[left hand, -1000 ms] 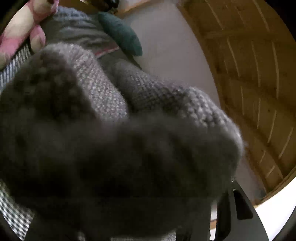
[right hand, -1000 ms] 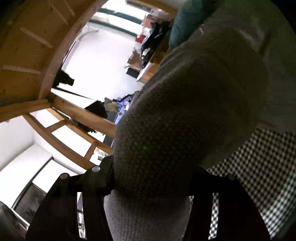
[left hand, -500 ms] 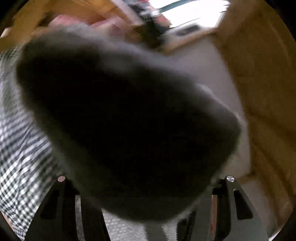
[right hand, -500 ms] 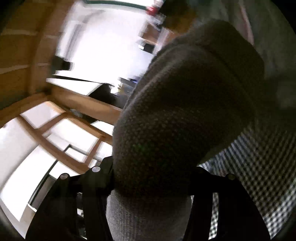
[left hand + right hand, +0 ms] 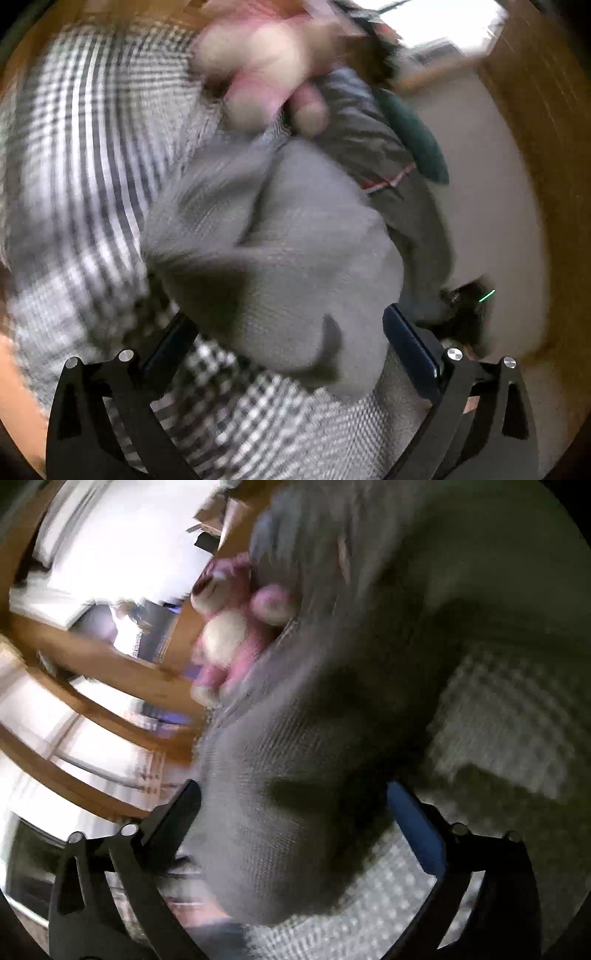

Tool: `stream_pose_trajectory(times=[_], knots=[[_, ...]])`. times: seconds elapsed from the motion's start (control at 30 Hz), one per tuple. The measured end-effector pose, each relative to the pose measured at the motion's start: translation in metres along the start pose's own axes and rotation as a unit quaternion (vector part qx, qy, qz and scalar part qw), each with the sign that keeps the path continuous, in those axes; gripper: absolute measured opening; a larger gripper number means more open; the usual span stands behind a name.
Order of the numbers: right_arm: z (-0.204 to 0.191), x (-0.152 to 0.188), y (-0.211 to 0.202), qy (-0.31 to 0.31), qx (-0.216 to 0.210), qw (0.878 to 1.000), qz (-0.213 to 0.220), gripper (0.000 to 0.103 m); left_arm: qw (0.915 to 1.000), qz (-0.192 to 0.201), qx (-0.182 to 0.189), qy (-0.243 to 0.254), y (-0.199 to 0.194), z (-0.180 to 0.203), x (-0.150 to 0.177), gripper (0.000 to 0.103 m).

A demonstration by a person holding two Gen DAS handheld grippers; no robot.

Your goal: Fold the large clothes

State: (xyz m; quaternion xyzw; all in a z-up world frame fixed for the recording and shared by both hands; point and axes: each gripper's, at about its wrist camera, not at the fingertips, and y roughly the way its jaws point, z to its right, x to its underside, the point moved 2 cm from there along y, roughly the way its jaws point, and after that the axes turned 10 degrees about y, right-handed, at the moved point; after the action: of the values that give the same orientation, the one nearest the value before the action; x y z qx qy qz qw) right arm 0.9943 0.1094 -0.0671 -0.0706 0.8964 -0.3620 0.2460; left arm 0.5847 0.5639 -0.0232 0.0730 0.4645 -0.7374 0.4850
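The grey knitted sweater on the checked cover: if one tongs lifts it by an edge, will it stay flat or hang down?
The grey knitted sweater would probably sag: it already bunches in soft folds. Its thick knit suggests some weight, and likely grips the checked cover rather than sliding.

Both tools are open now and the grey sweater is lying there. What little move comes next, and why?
Probably draw both tools back. The left tool and right tool have just been opening, so their jaws stand wide, with the sweater lying loose between them on the checked cloth. Backing off should leave the fold undisturbed.
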Motion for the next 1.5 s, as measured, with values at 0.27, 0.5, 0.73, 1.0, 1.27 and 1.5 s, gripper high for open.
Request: stream_pose_trajectory(times=[0.27, 0.5, 0.73, 1.0, 1.27, 1.5], knots=[[-0.077, 0.005, 0.099, -0.185, 0.202, 0.954, -0.121, 0.100, 0.9376, -0.079, -0.225, 0.253, 0.072, 0.072, -0.036, 0.097], [-0.055, 0.002, 0.156, -0.154, 0.204, 0.951, -0.173, 0.101, 0.9704, -0.068, -0.170, 0.158, 0.070, 0.019, -0.043, 0.097], [-0.056, 0.008, 0.149, -0.150, 0.204, 0.952, -0.169, 0.101, 0.9609, 0.008, -0.124, 0.247, 0.040, 0.105, -0.063, 0.097], [-0.065, 0.016, 0.117, -0.137, 0.197, 0.965, -0.104, 0.101, 0.9431, -0.101, -0.175, 0.264, 0.095, 0.066, -0.057, 0.098], [-0.060, 0.075, 0.092, -0.110, 0.221, 0.965, -0.093, 0.100, 0.9343, -0.092, -0.172, 0.298, 0.101, 0.056, -0.027, 0.099], [-0.055, 0.079, 0.084, -0.048, 0.207, 0.977, -0.011, 0.101, 0.9327, -0.066, -0.192, 0.298, 0.085, 0.070, -0.023, 0.099]])
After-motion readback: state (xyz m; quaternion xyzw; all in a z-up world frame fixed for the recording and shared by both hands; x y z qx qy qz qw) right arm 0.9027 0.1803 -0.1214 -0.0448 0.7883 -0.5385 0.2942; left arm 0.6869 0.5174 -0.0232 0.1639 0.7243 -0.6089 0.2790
